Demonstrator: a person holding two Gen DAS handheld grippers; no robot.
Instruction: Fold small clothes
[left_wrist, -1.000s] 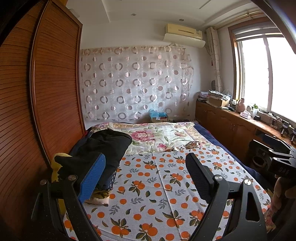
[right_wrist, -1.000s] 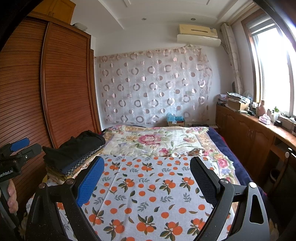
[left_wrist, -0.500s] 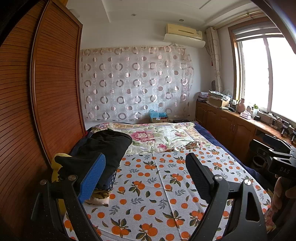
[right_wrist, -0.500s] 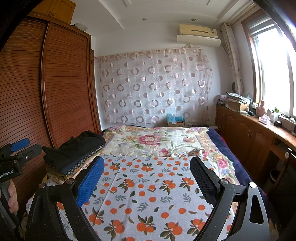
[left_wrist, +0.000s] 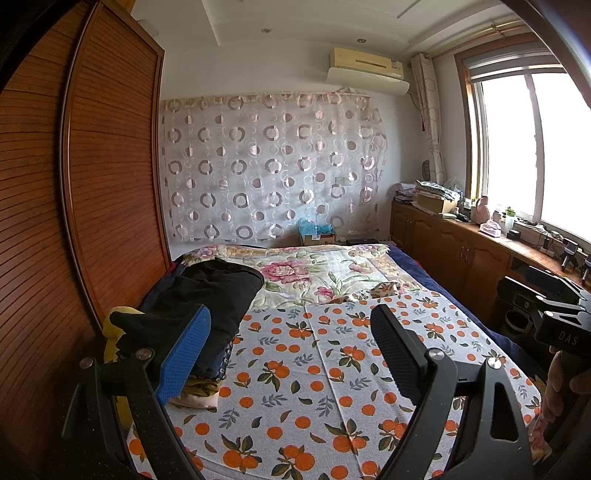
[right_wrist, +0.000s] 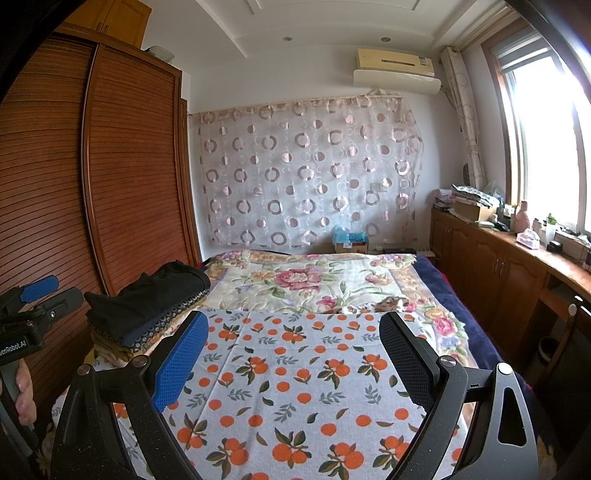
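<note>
Left wrist view: the left gripper (left_wrist: 290, 349) is seen with jaws spread wide and nothing between the blue pad at 9 o'clock and the black pad at 3 o'clock. A stack of clothes (left_wrist: 207, 310) lies at 10 o'clock, against the wooden wardrobe (left_wrist: 74, 221), at the left edge of the orange-print sheet (left_wrist: 314, 387). The stack is topped by a black garment (left_wrist: 221, 291); darker patterned and yellowish layers are visible beneath it. A floral quilt (left_wrist: 314, 269) is spread at 12 o'clock, and a small patterned piece (left_wrist: 384, 288) rests at its near edge, at 1 o'clock; whether it is a garment cannot be told. The right gripper (left_wrist: 546, 295) is partly shown at 3 o'clock.

Right wrist view: the right gripper (right_wrist: 293, 354) is likewise held released and empty above the sheet (right_wrist: 295, 387). The stack (right_wrist: 147, 306) appears at 9 o'clock, layered, black on top. The left gripper (right_wrist: 40, 291) is glimpsed at 9 o'clock, held by a hand (right_wrist: 24, 391).

Handling, as judged: the clothes are expected to be light, soft and limp, draping and sliding rather than holding shape. A hold is best taken at a free hem or corner of the top layer only, so that lower layers are not dragged along
</note>
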